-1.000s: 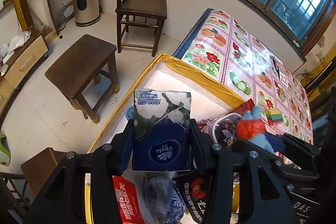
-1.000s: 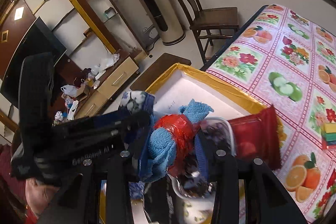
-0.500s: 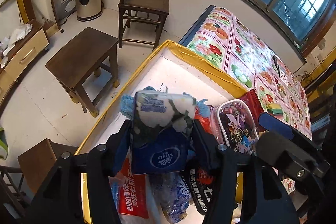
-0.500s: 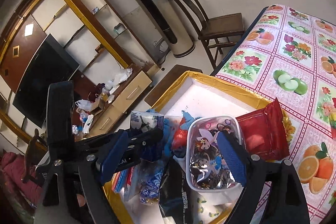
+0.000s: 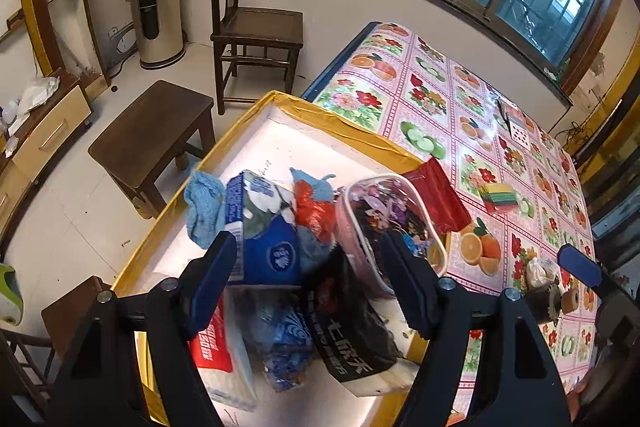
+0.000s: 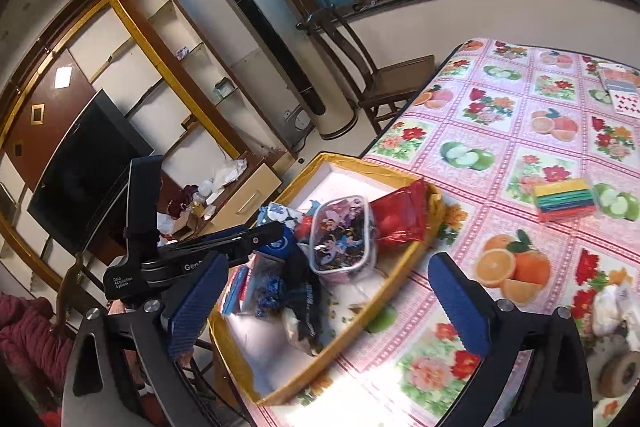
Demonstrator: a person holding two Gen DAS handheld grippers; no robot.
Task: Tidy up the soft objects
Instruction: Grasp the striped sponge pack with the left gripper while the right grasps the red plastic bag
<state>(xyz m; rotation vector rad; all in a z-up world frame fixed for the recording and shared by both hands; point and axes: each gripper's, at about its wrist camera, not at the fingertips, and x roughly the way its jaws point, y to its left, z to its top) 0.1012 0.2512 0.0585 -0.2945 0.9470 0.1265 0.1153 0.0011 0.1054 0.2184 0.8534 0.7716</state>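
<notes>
On the black body of the left gripper point(image 6: 224, 259), as seen from the right wrist, "Data Acquisition System" and the cut-off letters "Gen" are printed in white. Chinese characters are seen on the black packet point(image 5: 352, 339) and the red-and-white packet point(image 5: 212, 343), but cannot be read clearly.

Black hand-held gripper point(image 5: 310, 277) frames w/ blue pads point(image 6: 460, 311), silver screws.

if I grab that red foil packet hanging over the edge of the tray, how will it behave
The red foil packet looks thin and glossy, so it will probably be light, crinkly and slippery between the pads. It leans on the tray rim, so a push may slide it off.
</notes>
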